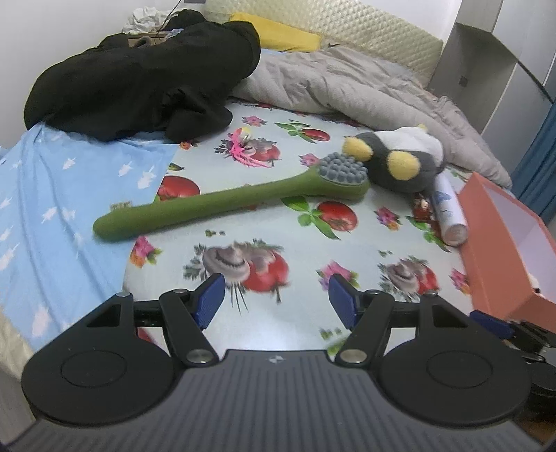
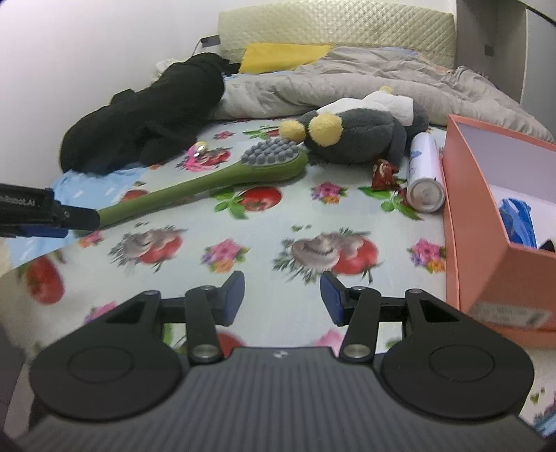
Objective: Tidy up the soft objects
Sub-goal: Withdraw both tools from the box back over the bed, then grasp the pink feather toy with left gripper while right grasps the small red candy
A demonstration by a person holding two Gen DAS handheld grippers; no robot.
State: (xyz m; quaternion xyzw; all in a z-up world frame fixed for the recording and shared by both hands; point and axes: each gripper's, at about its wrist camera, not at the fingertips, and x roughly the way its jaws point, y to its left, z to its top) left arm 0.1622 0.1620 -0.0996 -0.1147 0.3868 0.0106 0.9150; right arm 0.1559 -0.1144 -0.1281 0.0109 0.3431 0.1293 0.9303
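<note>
A grey and white penguin plush (image 1: 399, 156) (image 2: 358, 135) with yellow feet lies on the flowered bed sheet (image 1: 278, 243). A green massage brush (image 1: 222, 205) (image 2: 215, 180) with grey nubs lies in front of it. A black garment (image 1: 146, 80) (image 2: 146, 121) is heaped at the back left. A salmon box (image 1: 514, 243) (image 2: 486, 226) stands at the right, with blue cloth (image 2: 517, 219) inside. My left gripper (image 1: 276, 299) is open and empty above the sheet. My right gripper (image 2: 282, 295) is open and empty, short of the brush.
A white spray can (image 2: 424, 170) (image 1: 448, 208) and a red wrapper (image 2: 382, 174) lie beside the box. A grey quilt (image 1: 365, 87), a yellow cloth (image 2: 281, 57) and a quilted headboard (image 2: 333, 31) are at the back. A blue sheet (image 1: 62, 180) is at the left.
</note>
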